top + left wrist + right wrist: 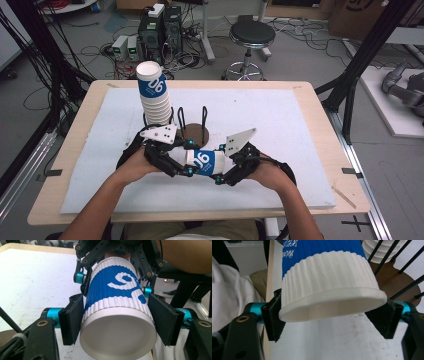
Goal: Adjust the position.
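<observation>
A white ribbed paper cup [205,161] with a blue band lies on its side in the air between both grippers, near the table's front. My left gripper [187,160] is shut on its base end; in the left gripper view the pads [72,317] press the cup [117,305] from both sides. My right gripper [222,165] is shut on the rim end. In the right gripper view the cup's open mouth [324,277] faces the camera, with the black pads [273,317] against its sides. The right gripper [113,283] clasps the cup's far end in the left gripper view.
A tall stack of the same cups [152,95] stands behind the left gripper. Beside it is a round wooden base [194,132] with upright black rods. A white mat [280,115] covers the wooden table. A stool [251,35] and computer boxes stand on the floor beyond.
</observation>
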